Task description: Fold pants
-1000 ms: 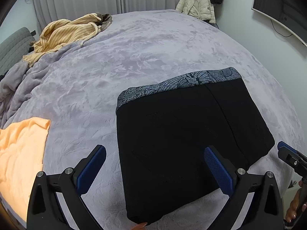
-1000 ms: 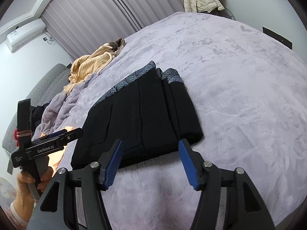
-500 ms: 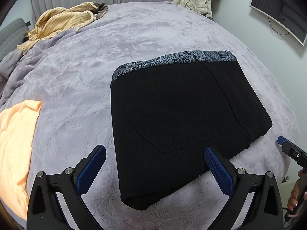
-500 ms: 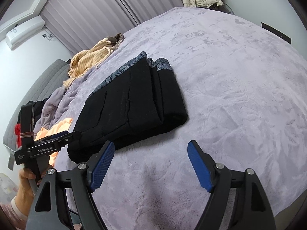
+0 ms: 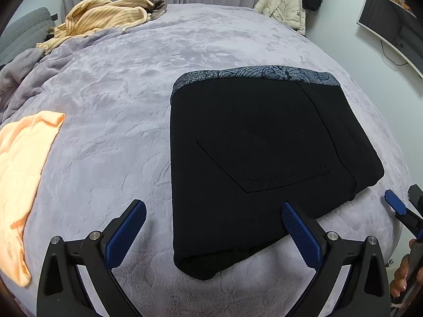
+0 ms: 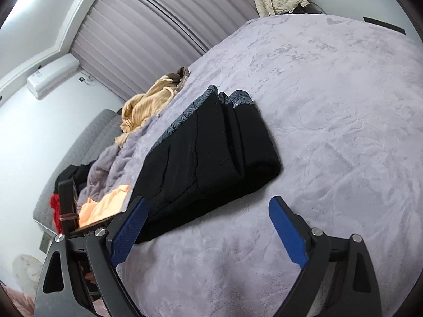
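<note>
Black pants (image 5: 253, 158) with a blue patterned waistband lie folded into a flat rectangle on the lilac bed cover (image 5: 119, 100). My left gripper (image 5: 212, 227) hovers open over the folded stack's near corner, nothing between its blue pads. In the right wrist view the same pants (image 6: 211, 155) lie ahead and to the left. My right gripper (image 6: 207, 224) stands wide with its jaws still opening, only bed cover between them. The right gripper's blue fingertip (image 5: 395, 204) shows at the left view's right edge.
An orange garment (image 5: 23, 169) lies at the bed's left edge. A yellow striped garment (image 5: 105, 18) is heaped at the far side by the curtains. A cream jacket (image 5: 284, 2) hangs at the back, a monitor (image 5: 391, 26) on the right wall. A grey sofa (image 6: 87, 142) flanks the bed.
Both grippers have drawn back and sunk a little from the folded pants. The right gripper's jaws have spread from half open to wide. The pants lie still.
</note>
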The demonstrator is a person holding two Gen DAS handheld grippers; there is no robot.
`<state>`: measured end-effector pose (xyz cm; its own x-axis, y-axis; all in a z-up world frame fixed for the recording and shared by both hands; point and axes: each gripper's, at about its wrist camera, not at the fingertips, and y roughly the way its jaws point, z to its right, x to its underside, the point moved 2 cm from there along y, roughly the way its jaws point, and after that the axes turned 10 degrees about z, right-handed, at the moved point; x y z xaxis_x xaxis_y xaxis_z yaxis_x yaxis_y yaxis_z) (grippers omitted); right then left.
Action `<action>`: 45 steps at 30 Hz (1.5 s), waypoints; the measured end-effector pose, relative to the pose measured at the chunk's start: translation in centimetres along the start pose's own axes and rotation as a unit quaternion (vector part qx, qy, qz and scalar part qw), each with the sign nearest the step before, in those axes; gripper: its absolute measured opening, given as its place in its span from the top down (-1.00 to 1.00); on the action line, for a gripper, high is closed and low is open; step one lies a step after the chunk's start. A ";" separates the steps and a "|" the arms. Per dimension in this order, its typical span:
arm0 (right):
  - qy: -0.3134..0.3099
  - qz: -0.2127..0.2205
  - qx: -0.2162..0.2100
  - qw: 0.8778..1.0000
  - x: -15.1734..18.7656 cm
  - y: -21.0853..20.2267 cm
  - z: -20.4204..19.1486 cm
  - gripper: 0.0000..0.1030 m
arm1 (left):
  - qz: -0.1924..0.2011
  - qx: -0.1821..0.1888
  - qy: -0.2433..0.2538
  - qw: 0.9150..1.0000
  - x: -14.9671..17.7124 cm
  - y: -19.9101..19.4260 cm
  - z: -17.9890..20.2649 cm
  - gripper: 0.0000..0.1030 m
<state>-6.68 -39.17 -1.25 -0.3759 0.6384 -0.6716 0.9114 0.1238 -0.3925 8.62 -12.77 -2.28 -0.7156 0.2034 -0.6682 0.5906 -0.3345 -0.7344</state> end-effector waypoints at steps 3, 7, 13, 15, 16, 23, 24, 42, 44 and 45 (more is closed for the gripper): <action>0.024 0.007 -0.011 1.000 0.4 0.1 0.7 -0.84 | -0.001 -0.001 -0.001 1.000 0.4 0.1 0.0 -1.00; 0.019 0.044 -0.040 0.998 1.5 -0.5 1.4 -0.84 | -0.007 -0.008 0.003 1.000 0.7 0.3 0.3 -1.00; -0.023 0.075 -0.042 0.996 2.9 -0.3 1.4 -0.84 | -0.025 -0.019 -0.004 1.000 1.1 0.6 0.7 -1.00; -0.035 0.076 -0.028 0.996 3.1 0.0 1.0 -0.84 | -0.028 -0.028 0.007 0.999 1.1 0.6 1.0 -1.00; -0.040 0.076 -0.024 0.996 3.2 0.0 1.0 -0.84 | -0.027 -0.034 0.016 0.999 1.0 0.6 1.3 -1.00; -0.046 0.078 -0.021 0.996 3.4 -0.1 1.1 -0.84 | -0.085 -0.068 0.070 0.992 2.8 2.6 3.3 -1.00; -0.046 0.078 -0.022 0.996 3.3 -0.1 1.1 -0.84 | -0.075 -0.070 0.069 0.992 3.0 2.4 3.4 -1.00; -0.057 0.073 0.000 0.996 3.7 0.2 0.8 -0.84 | -0.094 -0.076 0.055 0.991 2.7 2.9 3.2 -1.00; -0.057 0.073 -0.001 0.996 3.7 0.2 0.9 -0.84 | -0.094 -0.076 0.054 0.991 2.8 3.2 3.2 -1.00; -0.057 0.073 0.000 0.996 3.7 0.2 0.9 -0.84 | -0.094 -0.077 0.054 0.991 2.9 3.3 3.2 -1.00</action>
<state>-8.05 -37.43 -4.35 -0.2563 0.5585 -0.7889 0.9576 0.0355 -0.2859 7.30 -16.23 -6.24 -0.7789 0.3497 -0.5207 0.5067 -0.1384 -0.8509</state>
